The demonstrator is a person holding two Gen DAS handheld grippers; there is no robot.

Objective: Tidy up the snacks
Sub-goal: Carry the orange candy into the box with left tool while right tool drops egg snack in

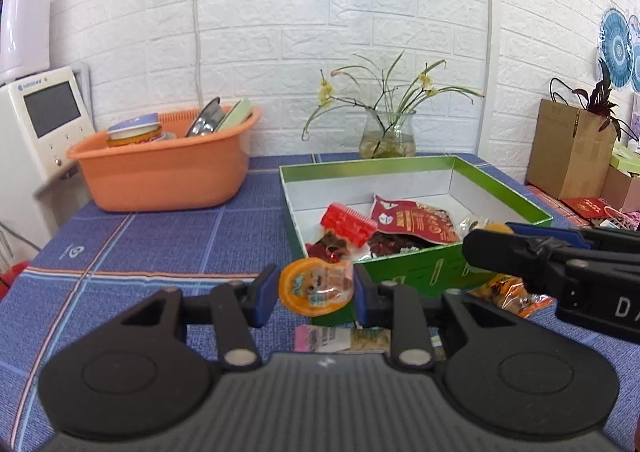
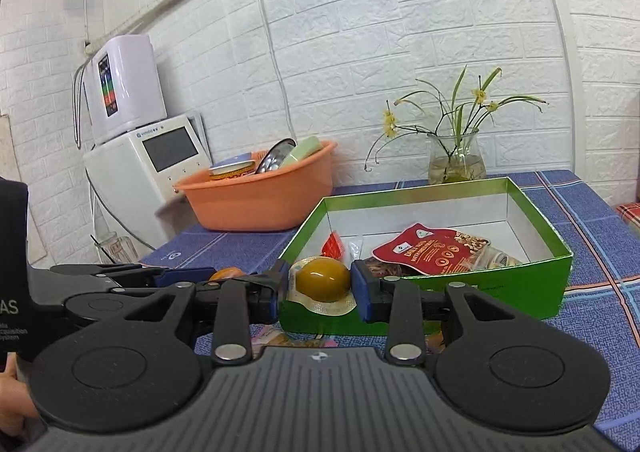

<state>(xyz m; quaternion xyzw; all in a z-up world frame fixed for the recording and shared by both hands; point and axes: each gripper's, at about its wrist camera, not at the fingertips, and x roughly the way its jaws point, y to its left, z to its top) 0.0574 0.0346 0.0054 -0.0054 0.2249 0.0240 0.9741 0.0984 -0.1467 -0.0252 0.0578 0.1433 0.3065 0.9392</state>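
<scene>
A green box point(image 1: 416, 272) point(image 2: 492, 288) with a white inside stands on the blue tablecloth. It holds a red nut bag point(image 1: 416, 220) point(image 2: 432, 252), a red packet point(image 1: 348, 222) and dark snacks. My left gripper point(image 1: 316, 288) is shut on an orange-rimmed jelly cup point(image 1: 316, 286), just in front of the box's near left corner. My right gripper point(image 2: 320, 284) is shut on a yellow-brown jelly cup point(image 2: 322, 279) at the box's near wall. In the left wrist view the right gripper point(image 1: 560, 256) reaches in from the right.
An orange basin point(image 1: 168, 164) point(image 2: 264, 192) with dishes stands back left. A glass vase point(image 1: 386, 136) point(image 2: 456, 160) with flowers stands behind the box. Loose snack packets point(image 1: 340, 338) and an orange bag point(image 1: 508, 292) lie in front of the box. A white appliance point(image 1: 40, 124) is at left.
</scene>
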